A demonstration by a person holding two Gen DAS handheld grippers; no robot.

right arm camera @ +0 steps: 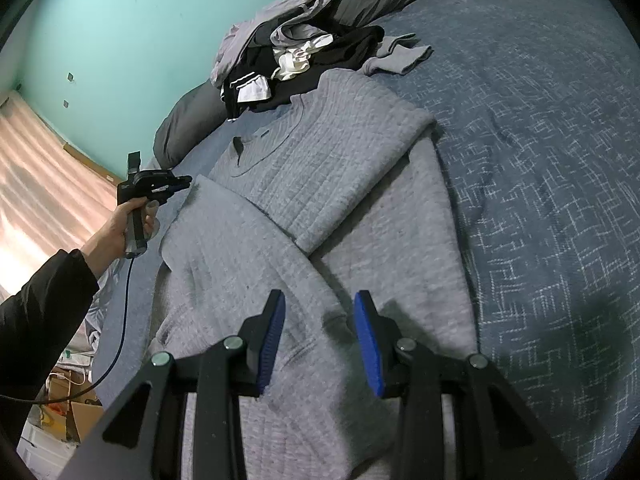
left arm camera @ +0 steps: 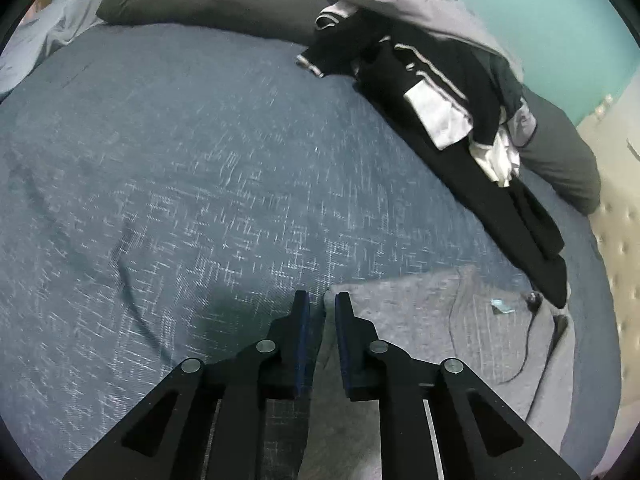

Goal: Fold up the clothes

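Sweater (right arm camera: 320,184) flat beneath right hand-held gripper (right arm camera: 320,344), untouched.

1 grey sweater (right arm camera: 320,184), 2 grippers (right arm camera: 320,344)

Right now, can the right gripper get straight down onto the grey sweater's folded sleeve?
Probably yes. The right gripper hangs over the grey sweater with jaws apart and nothing between them; the left gripper sits off at the sweater's far edge, out of the path.
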